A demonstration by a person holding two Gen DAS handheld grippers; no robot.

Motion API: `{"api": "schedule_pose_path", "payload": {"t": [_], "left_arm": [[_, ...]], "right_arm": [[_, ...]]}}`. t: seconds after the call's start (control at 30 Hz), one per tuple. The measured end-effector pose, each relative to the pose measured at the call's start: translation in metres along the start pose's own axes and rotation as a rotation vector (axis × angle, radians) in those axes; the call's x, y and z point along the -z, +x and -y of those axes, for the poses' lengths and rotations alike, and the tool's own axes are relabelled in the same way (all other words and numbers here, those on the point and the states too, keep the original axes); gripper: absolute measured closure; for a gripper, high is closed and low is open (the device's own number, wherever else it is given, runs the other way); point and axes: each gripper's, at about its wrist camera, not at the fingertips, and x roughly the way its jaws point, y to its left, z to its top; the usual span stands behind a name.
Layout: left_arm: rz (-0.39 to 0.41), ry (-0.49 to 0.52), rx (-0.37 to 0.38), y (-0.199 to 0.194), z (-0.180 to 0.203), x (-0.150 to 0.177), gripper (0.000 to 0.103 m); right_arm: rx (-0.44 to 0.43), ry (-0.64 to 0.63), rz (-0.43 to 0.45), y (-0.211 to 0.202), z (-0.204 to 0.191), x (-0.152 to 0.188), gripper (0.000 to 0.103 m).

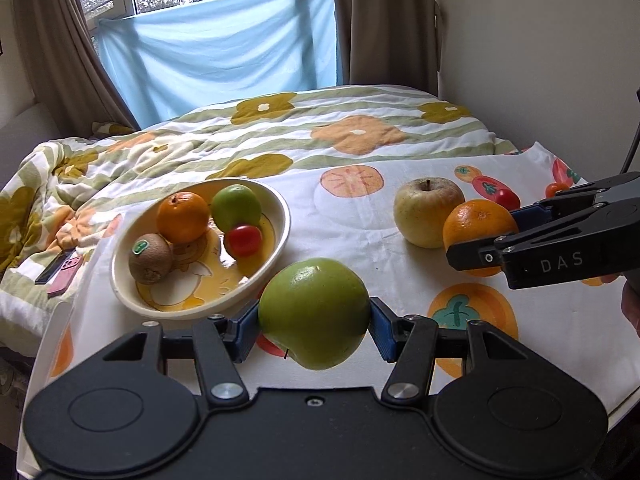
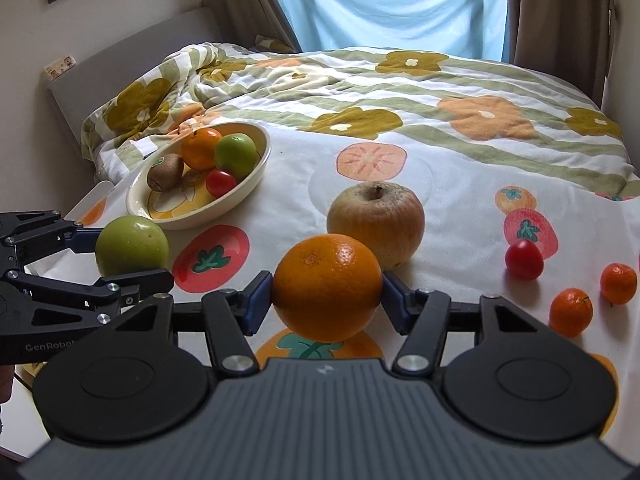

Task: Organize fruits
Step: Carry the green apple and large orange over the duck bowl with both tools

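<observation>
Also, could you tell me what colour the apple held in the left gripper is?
Green; the apple shows best in the left wrist view.

Phones (image 1: 60,270) on quilt (image 1: 248,136), blue sheet (image 1: 224,52)

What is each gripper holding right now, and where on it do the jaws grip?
Left gripper: the large green apple, pinched across its widest part. Right gripper: the orange, gripped on opposite sides at its middle.

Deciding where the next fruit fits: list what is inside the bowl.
The bowl holds an orange, green apple, kiwi and tomato. Anything beneath them is hidden.
</observation>
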Motion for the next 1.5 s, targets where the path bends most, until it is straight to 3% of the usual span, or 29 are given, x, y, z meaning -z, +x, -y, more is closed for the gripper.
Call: {"api": "schedule_pose_path", "payload": {"t": [0.33, 0.67, 1.1, 1.5], "left_arm": [[0.04, 0.008, -0.036, -0.007, -0.062, -0.015, 0.042], [0.025, 0.088, 0.021, 0.026, -0.107, -0.029, 0.042], [-0.007, 0.212, 0.148, 0.086, -0.116, -0.034, 0.042], [-0.068, 0.323, 0.205, 0.102, -0.11, -0.024, 0.04]], "right_arm": [[-0.007, 0.0, 0.019, 0.006, -0.048, -0.027, 0.03], [0.002, 0.048, 0.043, 0.035, -0.091, -0.056, 0.03], [0.087, 0.131, 0.044, 0.071, -0.099, -0.066, 0.03], [0.141, 0.17, 0.043, 0.086, -0.099, -0.071, 0.03]]}}
